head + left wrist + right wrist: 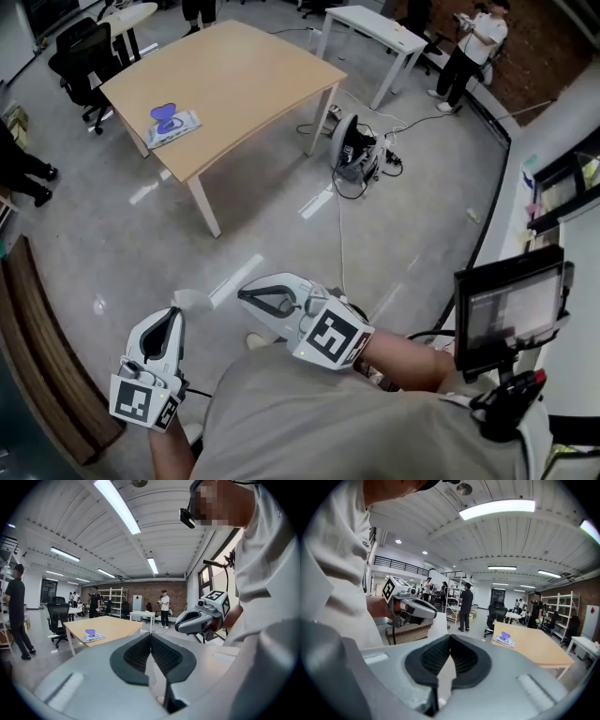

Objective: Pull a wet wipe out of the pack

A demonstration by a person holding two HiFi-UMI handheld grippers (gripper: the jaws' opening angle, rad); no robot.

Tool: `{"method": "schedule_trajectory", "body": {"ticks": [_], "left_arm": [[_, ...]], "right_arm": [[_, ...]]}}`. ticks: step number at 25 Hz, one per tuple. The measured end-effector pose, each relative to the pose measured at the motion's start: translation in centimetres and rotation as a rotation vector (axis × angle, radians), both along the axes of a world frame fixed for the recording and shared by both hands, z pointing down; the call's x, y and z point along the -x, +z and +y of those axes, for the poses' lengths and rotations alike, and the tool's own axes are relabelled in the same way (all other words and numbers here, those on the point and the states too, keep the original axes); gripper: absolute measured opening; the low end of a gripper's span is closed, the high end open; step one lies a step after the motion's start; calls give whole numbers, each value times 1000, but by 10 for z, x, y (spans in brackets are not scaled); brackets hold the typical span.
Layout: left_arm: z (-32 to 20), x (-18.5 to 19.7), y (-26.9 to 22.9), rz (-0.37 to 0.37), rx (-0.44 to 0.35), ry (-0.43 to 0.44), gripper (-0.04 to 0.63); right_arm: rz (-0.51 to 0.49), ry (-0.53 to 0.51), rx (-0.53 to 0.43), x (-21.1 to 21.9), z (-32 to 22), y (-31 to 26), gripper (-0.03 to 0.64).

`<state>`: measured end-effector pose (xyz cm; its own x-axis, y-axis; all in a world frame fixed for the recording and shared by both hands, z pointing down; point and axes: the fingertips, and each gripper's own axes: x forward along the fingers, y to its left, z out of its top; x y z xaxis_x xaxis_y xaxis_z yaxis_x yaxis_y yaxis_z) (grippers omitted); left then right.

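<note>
Head view: wipe pack (174,126) lies on far tabletop (244,80); left gripper (175,314) and right gripper (245,293) hang near, fingers together, holding no wipe.

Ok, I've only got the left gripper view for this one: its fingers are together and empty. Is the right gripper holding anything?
Observer: No. In its own view the right gripper has its fingers meeting at the tips, with nothing between them.
Operator: Where are the two grippers relative to the wipe pack?
Observer: The head view shows the left gripper and the right one low by the person's body, with a stretch of floor between them and the table where the wipe pack lies.
Operator: Anything on that floor?
Observer: Yes, cables trail past the table's right leg.
</note>
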<state>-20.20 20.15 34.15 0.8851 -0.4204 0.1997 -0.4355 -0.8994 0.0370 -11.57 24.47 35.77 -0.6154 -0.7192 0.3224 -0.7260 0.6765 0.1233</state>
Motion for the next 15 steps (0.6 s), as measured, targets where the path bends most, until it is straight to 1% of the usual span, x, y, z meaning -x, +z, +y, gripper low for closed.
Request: {"method": "schedule_trajectory", "body": {"ticks": [9, 11, 15], "left_arm": [[-2, 1, 6, -1, 13, -3, 9], [3, -4, 11, 1, 39, 32, 9], [26, -20, 23, 22, 111, 141, 9]], "right_arm": [[19, -22, 12, 4, 0, 5, 3], [34, 2, 41, 1, 7, 7, 3], [57, 94, 114, -8, 38, 16, 3]]}}
